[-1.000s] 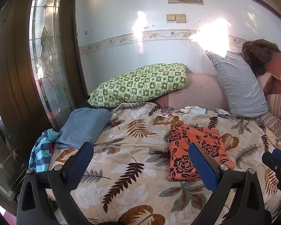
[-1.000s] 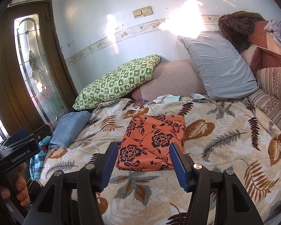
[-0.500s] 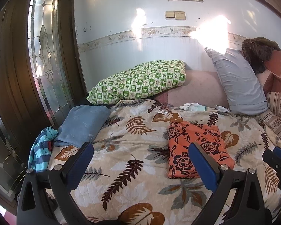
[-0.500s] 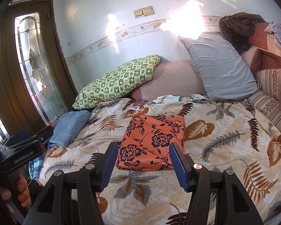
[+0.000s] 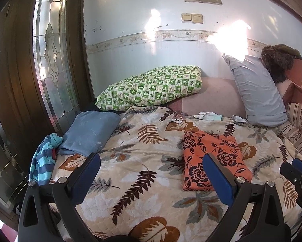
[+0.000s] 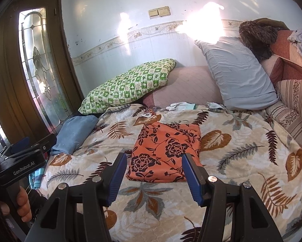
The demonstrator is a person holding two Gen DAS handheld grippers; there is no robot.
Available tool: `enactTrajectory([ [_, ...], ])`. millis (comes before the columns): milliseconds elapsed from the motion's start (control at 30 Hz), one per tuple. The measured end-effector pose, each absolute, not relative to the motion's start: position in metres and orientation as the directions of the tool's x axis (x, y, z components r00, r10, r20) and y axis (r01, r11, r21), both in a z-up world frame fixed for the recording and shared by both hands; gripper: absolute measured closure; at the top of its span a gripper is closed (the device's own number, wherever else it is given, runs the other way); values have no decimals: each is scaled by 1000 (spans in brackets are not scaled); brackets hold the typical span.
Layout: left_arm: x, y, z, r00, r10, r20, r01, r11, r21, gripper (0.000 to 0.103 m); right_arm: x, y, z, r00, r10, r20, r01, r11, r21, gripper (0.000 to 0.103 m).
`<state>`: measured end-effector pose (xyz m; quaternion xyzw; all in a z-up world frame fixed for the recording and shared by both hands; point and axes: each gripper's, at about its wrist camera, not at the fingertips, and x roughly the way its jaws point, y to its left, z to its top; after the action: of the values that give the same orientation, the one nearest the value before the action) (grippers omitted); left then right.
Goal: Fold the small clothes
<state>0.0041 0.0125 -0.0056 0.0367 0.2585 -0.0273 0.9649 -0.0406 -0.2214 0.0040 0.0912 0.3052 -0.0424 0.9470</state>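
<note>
A folded orange cloth with black flowers (image 5: 211, 159) lies flat on the leaf-print bedspread (image 5: 143, 157); it also shows in the right wrist view (image 6: 167, 151). My left gripper (image 5: 151, 173) is open and empty, held above the bed's front, left of the cloth. My right gripper (image 6: 154, 171) is open and empty, just in front of the cloth's near edge and above it. A folded blue cloth (image 5: 90, 131) and a striped blue garment (image 5: 44, 159) lie at the bed's left edge.
A green checked pillow (image 5: 151, 88) and a grey pillow (image 5: 255, 92) lean at the wall. Small white and pale items (image 5: 207, 117) and a tag (image 5: 177, 119) lie behind the orange cloth. A wooden door with glass (image 5: 48, 60) stands left. A striped sofa arm (image 6: 292, 104) is right.
Both grippers have drifted slightly back and up from the bed. The orange cloth has not moved. Both grippers stay open.
</note>
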Motion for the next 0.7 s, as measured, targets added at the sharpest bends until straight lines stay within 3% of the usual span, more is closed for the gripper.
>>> enactTrajectory([
  [467,-5,24,-1,850,-67,-522,103,994,40,2,-48,-226,16,799,-72,-597,170,979,109,42],
  [500,-4,24,-3,847,-75,-526,111,993,37,2,-47,-231,14,796,-75,-601,180,977,116,39],
  [700,58,4,-62,751,-122,-649,162,987,1,2,-9,-277,-29,730,-84,-678,245,959,145,37],
])
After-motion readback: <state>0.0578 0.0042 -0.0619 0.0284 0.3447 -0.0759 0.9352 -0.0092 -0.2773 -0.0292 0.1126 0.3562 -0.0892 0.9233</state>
